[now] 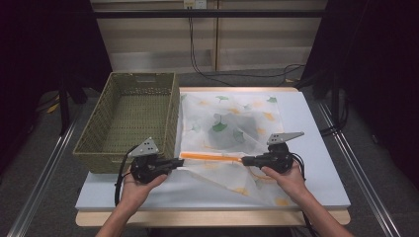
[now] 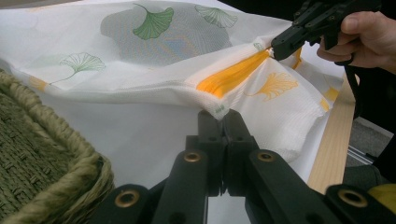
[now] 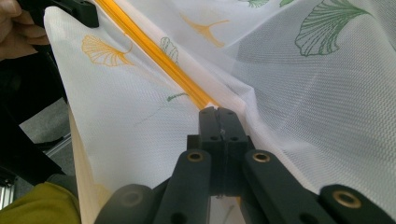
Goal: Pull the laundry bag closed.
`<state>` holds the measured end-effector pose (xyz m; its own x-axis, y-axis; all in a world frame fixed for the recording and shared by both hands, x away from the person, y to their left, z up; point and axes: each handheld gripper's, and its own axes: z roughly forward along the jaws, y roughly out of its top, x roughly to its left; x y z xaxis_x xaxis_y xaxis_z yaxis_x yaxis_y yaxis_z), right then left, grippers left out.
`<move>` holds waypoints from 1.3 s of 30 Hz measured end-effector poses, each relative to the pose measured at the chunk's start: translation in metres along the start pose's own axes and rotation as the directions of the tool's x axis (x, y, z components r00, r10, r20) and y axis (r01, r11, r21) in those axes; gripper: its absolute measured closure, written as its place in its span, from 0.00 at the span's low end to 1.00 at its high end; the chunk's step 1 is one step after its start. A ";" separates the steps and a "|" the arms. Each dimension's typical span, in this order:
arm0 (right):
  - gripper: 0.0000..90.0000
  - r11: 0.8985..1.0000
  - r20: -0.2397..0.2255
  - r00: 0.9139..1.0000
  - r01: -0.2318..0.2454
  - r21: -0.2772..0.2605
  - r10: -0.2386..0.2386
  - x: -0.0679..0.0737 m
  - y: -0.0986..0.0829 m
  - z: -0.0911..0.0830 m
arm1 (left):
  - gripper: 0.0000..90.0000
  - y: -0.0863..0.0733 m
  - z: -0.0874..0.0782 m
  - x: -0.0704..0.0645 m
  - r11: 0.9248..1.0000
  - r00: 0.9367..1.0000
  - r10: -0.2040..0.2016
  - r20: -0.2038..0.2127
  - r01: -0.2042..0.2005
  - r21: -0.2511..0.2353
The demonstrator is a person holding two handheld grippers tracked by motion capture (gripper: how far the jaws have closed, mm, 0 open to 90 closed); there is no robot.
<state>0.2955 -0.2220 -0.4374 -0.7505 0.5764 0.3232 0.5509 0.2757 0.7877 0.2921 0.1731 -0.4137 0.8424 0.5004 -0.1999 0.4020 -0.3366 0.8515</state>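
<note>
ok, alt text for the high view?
Two hand-held grippers, left and right, pinch a white leaf-print cloth and stretch its orange edge taut between them above a pale table. A woven green basket sits at left.

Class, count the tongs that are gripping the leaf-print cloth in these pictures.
2. The left tongs pinch the cloth at the near left end of its orange stripe, beside the basket; the right tongs pinch the stripe's right end.
</note>
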 end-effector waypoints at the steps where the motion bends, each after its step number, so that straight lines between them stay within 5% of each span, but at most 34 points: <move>1: 1.00 1.000 0.001 1.000 0.000 0.001 0.000 0.000 0.000 0.000 | 0.98 0.000 0.000 0.000 1.000 1.000 0.003 0.000 -0.003 -0.003; 39: 1.00 1.000 0.056 0.998 -0.012 0.004 0.011 -0.004 -0.014 -0.017 | 0.98 -0.003 -0.001 0.004 1.000 1.000 -0.013 0.009 0.013 -0.003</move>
<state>0.2846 -0.2406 -0.4407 -0.7228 0.6214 0.3024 0.5610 0.2721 0.7818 0.2937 0.1773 -0.4166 0.8404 0.4974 -0.2152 0.4118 -0.3278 0.8503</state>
